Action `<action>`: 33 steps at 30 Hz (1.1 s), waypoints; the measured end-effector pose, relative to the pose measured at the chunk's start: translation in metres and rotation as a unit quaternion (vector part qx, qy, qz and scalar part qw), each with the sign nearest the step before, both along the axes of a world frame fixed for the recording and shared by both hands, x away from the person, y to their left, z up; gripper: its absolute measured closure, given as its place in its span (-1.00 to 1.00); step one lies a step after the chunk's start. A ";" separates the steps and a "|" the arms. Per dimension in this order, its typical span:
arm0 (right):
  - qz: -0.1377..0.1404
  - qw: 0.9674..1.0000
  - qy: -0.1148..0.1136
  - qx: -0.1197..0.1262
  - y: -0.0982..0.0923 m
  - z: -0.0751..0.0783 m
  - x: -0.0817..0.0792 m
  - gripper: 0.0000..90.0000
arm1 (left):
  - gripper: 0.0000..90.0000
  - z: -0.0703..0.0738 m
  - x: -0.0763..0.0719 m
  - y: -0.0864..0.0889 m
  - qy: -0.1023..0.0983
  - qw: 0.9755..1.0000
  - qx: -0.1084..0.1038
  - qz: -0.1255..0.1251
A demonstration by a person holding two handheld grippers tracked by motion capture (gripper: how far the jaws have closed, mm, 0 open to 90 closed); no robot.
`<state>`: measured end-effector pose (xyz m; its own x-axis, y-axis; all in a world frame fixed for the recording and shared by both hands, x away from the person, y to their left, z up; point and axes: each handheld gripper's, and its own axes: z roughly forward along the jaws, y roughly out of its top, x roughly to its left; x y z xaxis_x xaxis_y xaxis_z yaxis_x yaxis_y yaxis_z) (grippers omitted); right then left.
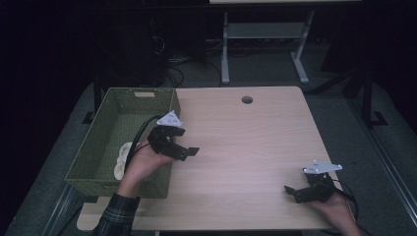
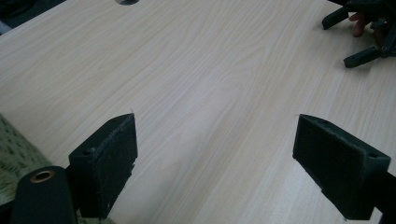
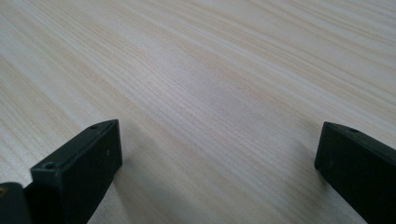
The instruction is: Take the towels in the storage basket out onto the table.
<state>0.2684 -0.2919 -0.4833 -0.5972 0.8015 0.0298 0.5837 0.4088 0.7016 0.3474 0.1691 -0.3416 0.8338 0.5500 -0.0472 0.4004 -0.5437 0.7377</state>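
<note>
Black jaws of the left gripper (image 2: 215,163) rise from the bottom of the left gripper view, spread wide apart with nothing between them but bare wooden table (image 2: 201,79). From above, this gripper sits at the right-hand edge of a green woven basket (image 1: 105,147), its jaws reaching out past the rim over the tabletop and pointing toward the right. It grips nothing and touches nothing that can be seen. The person's left hand (image 1: 142,162) holds it from behind, with a plaid sleeve (image 1: 115,216) coming in from the bottom edge.

Inside the basket, near its front right corner and just beside that hand, lies a pale cloth-like bundle (image 1: 122,160); what exactly it is cannot be made out.

Near the table's front right corner, the right gripper (image 1: 291,191) is held low by the right hand (image 1: 334,206), jaws pointing left. In the right gripper view its jaws (image 3: 217,168) stand just as wide, with plain wood grain between them and nothing held. The two grippers are well apart. A round cable hole (image 1: 247,100) sits near the table's far edge.
</note>
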 end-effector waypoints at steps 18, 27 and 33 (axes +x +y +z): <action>0.000 1.000 0.000 0.000 0.000 0.000 0.000 -0.99 | -0.71 0.006 0.000 0.040 -0.006 0.999 0.003 0.045; 0.000 1.000 0.000 0.000 0.000 0.000 0.000 -0.99 | -0.71 0.007 0.000 0.058 -0.006 0.998 0.005 0.064; 0.000 1.000 0.000 0.000 0.000 0.000 0.000 -0.99 | -0.71 0.006 0.000 0.071 -0.005 0.997 0.005 0.076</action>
